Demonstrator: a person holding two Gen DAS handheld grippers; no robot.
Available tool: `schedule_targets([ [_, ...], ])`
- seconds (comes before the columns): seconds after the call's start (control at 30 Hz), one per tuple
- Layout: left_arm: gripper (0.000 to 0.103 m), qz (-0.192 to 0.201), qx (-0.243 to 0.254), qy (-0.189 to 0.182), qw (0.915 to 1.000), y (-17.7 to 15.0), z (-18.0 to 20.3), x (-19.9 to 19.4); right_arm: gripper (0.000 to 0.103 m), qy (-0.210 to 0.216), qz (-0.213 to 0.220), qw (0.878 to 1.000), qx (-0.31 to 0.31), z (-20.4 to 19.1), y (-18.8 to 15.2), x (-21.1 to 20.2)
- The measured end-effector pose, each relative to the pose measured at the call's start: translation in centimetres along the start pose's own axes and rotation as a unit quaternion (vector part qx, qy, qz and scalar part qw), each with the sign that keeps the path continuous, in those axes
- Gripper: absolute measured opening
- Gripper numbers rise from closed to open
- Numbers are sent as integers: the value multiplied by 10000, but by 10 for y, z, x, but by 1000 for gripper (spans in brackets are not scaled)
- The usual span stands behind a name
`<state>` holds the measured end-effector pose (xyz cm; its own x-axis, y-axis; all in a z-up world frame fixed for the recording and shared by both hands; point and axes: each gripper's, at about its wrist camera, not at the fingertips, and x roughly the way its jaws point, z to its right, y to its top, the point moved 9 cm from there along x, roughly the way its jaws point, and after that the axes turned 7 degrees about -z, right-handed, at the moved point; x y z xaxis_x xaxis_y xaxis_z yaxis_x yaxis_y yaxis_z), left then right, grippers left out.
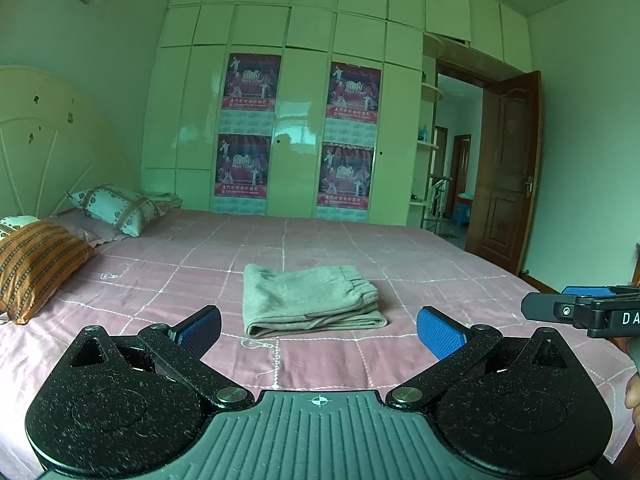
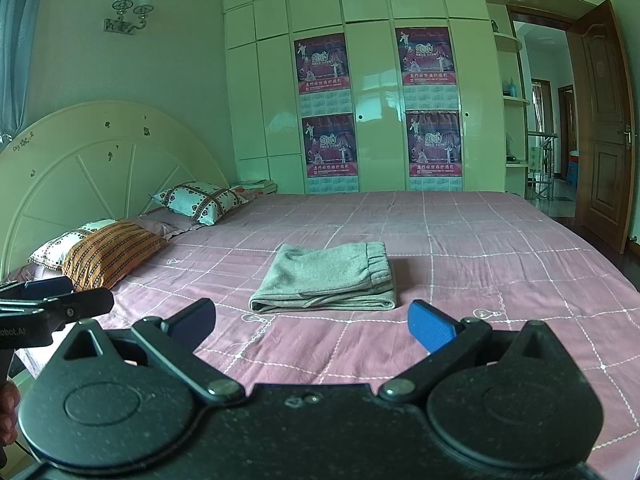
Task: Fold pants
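Folded grey pants [image 1: 310,300] are lying as a compact rectangle on the pink checked bedsheet [image 1: 420,276], elastic waistband [image 1: 356,276] turned toward the right, mid-bed and well clear of the pillows [image 1: 36,260]. Judging from these views, the folding is looking complete, so you are likely finishing: keep both tools above the sheet and avoid brushing the stacked layers, whose loose front edge could slide open. Your left gripper [image 1: 319,330] is hovering near the bundle's front edge, jaws spread wide, holding and touching nothing. Your right gripper [image 2: 312,322] is hovering likewise, jaws wide apart and empty, with the pants just beyond its blue pads [image 2: 430,330].
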<state>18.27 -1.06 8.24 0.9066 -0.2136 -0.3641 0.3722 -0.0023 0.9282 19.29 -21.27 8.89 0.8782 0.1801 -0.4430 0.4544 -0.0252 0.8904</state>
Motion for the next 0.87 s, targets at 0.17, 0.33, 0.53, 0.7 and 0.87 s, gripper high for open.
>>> schedule_targets([
  [0.17, 103, -3, 10, -11, 10000, -1, 0, 0, 97, -6, 0, 10000, -5, 0, 0, 1],
  [0.33, 103, -12, 19, 3, 10000, -1, 0, 0, 97, -4, -2, 10000, -9, 0, 0, 0],
  [0.53, 103, 91, 4, -56, 9999, 0, -1, -1, 97, -7, -2, 10000, -7, -1, 0, 0],
  [0.7, 103, 170, -5, -106, 9998, 1, -5, -1, 97, -11, 7, 10000, -7, -1, 0, 0],
  [0.87, 103, 195, -25, -101, 9998, 1, -6, -3, 97, -2, 3, 10000, -12, 0, 1, -1],
])
